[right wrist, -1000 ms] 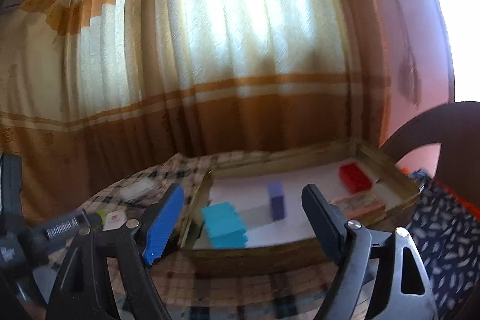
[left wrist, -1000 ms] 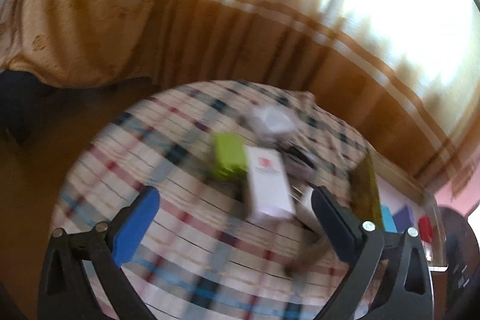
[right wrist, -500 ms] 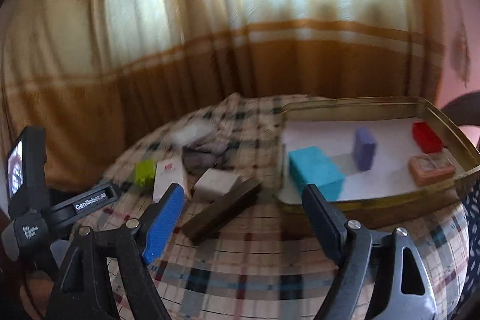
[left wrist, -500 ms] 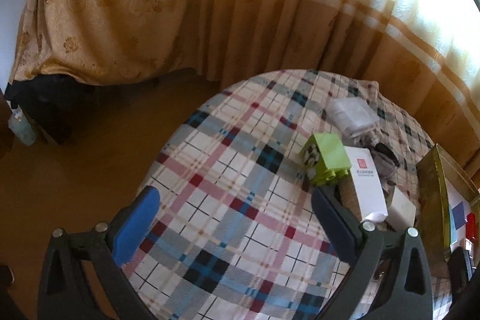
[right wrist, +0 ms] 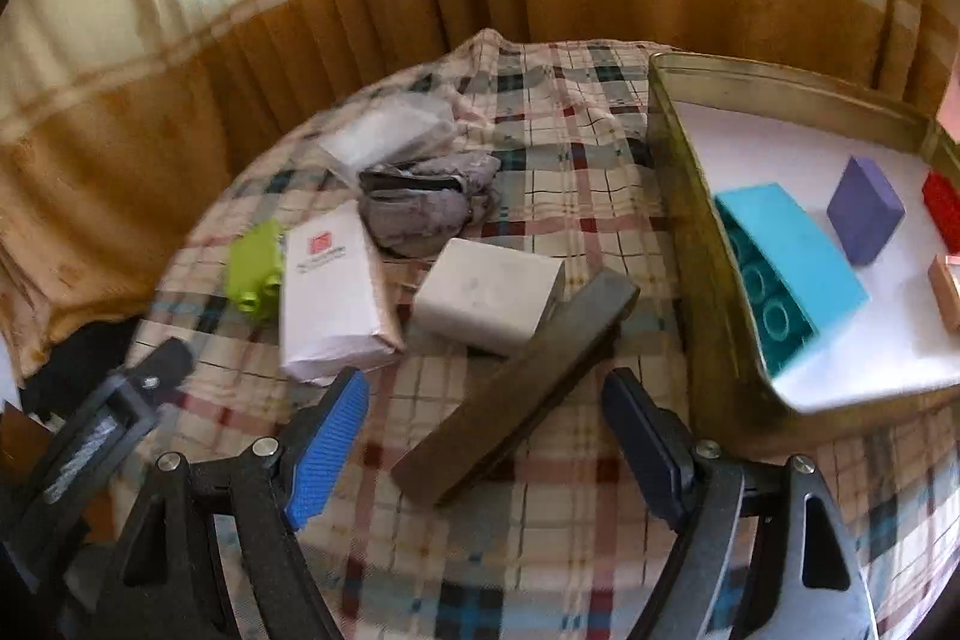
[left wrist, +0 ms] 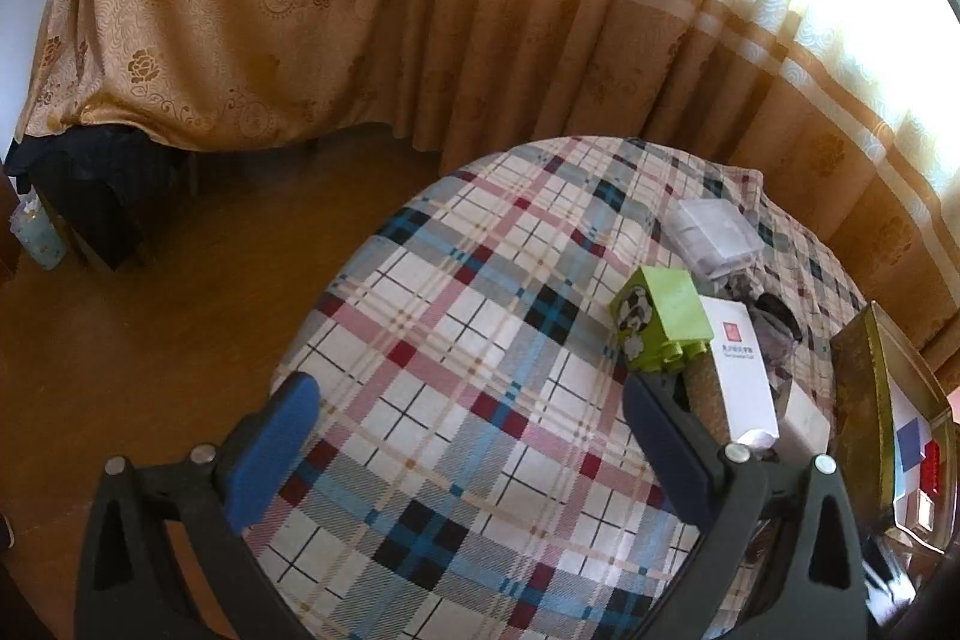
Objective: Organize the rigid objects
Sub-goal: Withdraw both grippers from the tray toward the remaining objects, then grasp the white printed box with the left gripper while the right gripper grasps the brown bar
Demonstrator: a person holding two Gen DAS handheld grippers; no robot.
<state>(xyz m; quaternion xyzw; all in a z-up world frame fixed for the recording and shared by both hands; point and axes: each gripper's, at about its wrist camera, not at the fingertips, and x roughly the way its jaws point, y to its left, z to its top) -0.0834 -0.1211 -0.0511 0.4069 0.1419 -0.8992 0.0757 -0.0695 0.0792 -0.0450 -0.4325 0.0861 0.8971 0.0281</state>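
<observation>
- Our right gripper point(right wrist: 483, 439) hangs above the plaid-covered bench point(right wrist: 540, 568) with its jaws spread wide and nothing between them; the near end of a long dark bar point(right wrist: 516, 394) lies on the cloth just below the gap.
- The bar leans at a slant, its far end beside a white block point(right wrist: 489, 295).
- Left of that block we see a white box with a red mark point(right wrist: 330, 289), and a green toy brick point(right wrist: 255, 268) touches its far side.
- A brass-coloured tray point(right wrist: 684, 220) sits at the right, holding a turquoise brick point(right wrist: 792, 250), a purple block point(right wrist: 864, 211) and a red brick point(right wrist: 942, 205).
- Our left gripper point(left wrist: 471, 439) hovers over bare cloth, jaws likewise spread and empty; the green brick stands just beyond its right finger point(left wrist: 666, 451).
</observation>
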